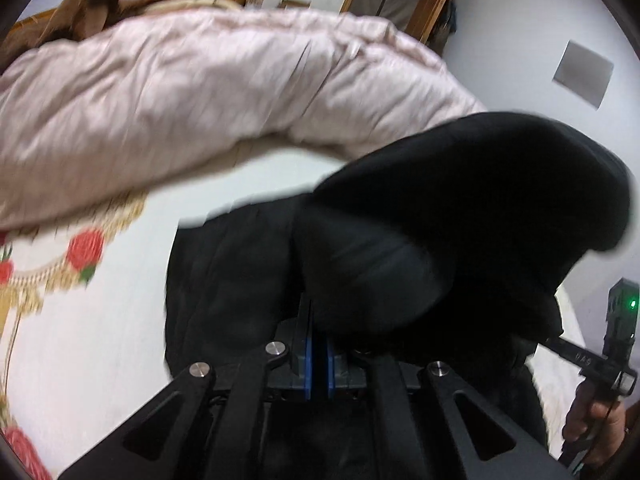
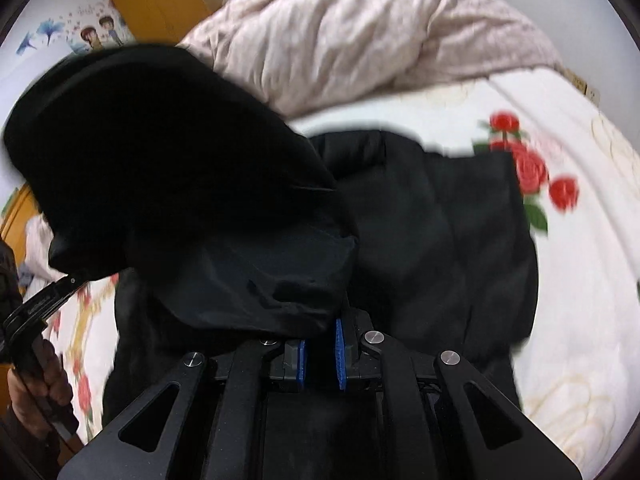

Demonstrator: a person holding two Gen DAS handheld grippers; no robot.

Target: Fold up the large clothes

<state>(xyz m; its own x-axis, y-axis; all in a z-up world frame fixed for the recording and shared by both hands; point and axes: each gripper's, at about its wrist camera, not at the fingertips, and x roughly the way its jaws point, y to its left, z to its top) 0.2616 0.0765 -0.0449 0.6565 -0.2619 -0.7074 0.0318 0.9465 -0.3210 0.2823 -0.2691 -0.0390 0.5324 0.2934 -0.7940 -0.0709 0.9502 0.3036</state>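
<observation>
Both my left jaws (image 1: 319,354) and right jaws (image 2: 321,354) are clamped on a lifted fold of the large black fabric garment (image 2: 432,232), whose flat body stretches ahead of them on the rose-printed white bed (image 2: 580,300).
</observation>
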